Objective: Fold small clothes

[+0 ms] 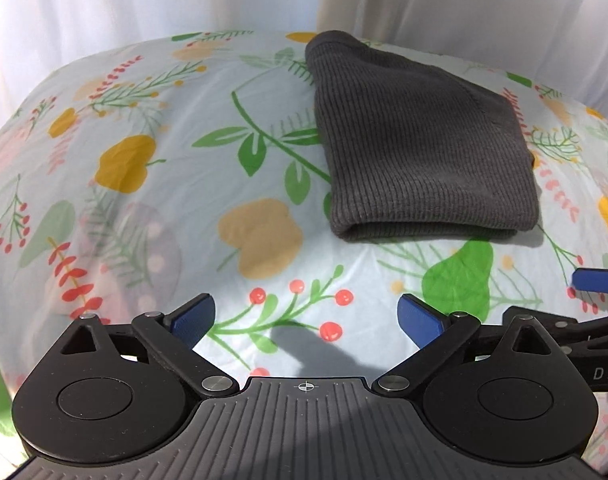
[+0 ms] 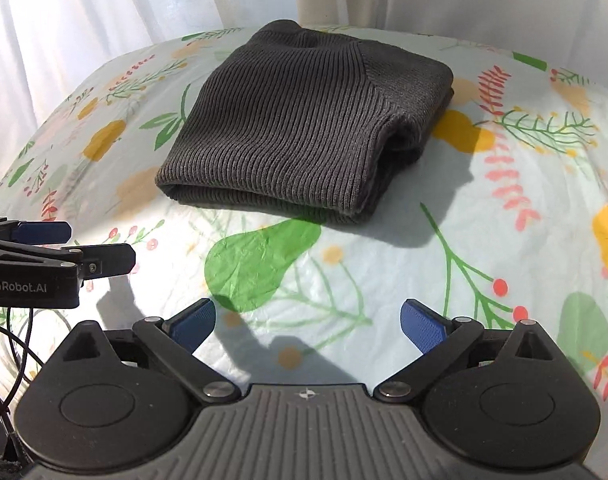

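Two hand-held grippers hang over a table with a flowery cloth [image 1: 143,208] on it. Both have their blue pads spread wide, and nothing is between them.

In the left wrist view, the left hand-held gripper [image 1: 307,318] points down at the cloth. A dark grey knitted garment [image 1: 416,148] lies folded ahead of it and a bit to its right, well apart from its pads. The folded edge of the garment faces the hand-held gripper. One blue pad of the right hand-held gripper [image 1: 596,280] pokes in at the right side.

In the right wrist view, the right hand-held gripper [image 2: 308,320] also points down at the cloth. The same garment [image 2: 299,128] lies ahead of it and a little to its left, not touching it. A big green pear shape [image 2: 255,264] on the cloth sits between the pads and the garment. The left hand-held gripper [image 2: 67,248] shows at the left side, just beside it. White curtains [image 2: 103,20] hang behind the table.
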Motion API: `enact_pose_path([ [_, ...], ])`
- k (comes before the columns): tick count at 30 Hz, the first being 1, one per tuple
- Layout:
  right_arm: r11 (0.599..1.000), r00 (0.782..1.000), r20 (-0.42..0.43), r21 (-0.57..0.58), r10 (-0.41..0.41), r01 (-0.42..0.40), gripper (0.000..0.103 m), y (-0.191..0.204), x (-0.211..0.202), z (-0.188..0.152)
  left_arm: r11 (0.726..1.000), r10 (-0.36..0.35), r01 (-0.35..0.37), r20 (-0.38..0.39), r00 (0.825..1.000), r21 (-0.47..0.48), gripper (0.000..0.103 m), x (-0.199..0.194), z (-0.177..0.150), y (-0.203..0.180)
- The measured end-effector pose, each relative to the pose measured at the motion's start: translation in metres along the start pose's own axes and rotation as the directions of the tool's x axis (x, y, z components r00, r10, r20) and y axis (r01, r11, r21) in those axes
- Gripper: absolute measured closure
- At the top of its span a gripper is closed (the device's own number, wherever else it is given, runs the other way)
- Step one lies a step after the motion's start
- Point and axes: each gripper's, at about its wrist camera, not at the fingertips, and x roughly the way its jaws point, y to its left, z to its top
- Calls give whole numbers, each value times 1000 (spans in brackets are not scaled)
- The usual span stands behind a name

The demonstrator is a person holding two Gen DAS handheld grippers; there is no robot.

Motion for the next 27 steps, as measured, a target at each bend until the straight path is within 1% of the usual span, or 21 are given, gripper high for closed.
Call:
enact_pose_path([
  [1,1000,1000,8,5,-27,27,4,1,-2,5,1000,9,-9,5,1000,8,2,-1,4,-1],
  [2,997,997,20,19,-72,71,4,2,-5,8,1000,19,-19,13,1000,15,2,-3,7,-3],
  [4,983,983,45,61,-176,173,4,4,-13,14,999,24,-26,41,999,39,1,-9,13,-6],
  [5,978,979,50,76,-196,192,4,4,-16,18,999,22,-25,50,999,48,0,-12,16,-9],
  [6,978,980,47,91,-192,187,4,2,-19,22,998,20,-23,53,998,53,0,-14,18,-11],
  [7,980,985,30,109,-169,165,4,0,-21,27,998,13,-16,56,998,55,0,-16,21,-12],
  [9,987,995,-57,134,-76,83,4,-6,-19,38,998,0,-4,60,998,55,0,-18,24,-15],
  [10,986,995,-92,159,-32,46,4,-9,-16,41,998,3,-7,61,998,58,0,-18,26,-17],
  [11,980,994,-102,194,-22,42,4,-11,-16,42,998,14,-18,62,998,63,0,-18,27,-19],
  [12,971,995,-92,228,-48,68,4,-11,-18,42,997,29,-33,63,998,69,0,-18,28,-21],
  [14,964,992,-79,238,-101,117,4,-8,-20,42,994,59,-65,63,996,86,0,-16,30,-24],
  [17,970,987,-83,187,-141,154,4,-1,-21,46,991,83,-88,50,995,103,0,-12,31,-26],
  [20,970,981,-68,146,-184,192,4,4,-23,49,992,78,-80,31,996,95,0,-9,31,-23],
  [23,971,977,-66,118,-202,209,4,8,-22,50,993,78,-80,21,997,85,0,-6,31,-20],
  [27,972,977,-69,112,-201,208,4,10,-21,51,992,86,-88,24,996,87,0,-4,32,-19],
])
